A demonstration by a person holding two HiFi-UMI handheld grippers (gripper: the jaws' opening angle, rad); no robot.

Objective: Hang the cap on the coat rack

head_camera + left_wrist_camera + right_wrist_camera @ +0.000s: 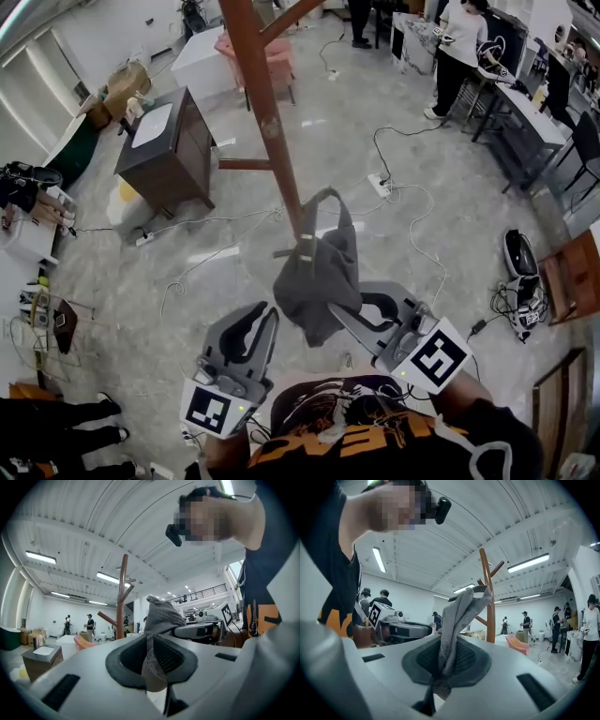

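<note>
We hold the cap (pixel 319 272) in the air, just in front of the coat rack (pixel 267 122) pole. The fingers of the left gripper (pixel 152 665) are clenched on one fold of its cloth, and those of the right gripper (pixel 449 663) on another. We judge it light, soft and floppy, best gripped at the fabric edge so the opening spreads for hanging. It is grey, crumpled and drooping.

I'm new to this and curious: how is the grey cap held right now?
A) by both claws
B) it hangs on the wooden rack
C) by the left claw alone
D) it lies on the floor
A: the cap is pinched in the left claw and in the right claw alike.
</note>
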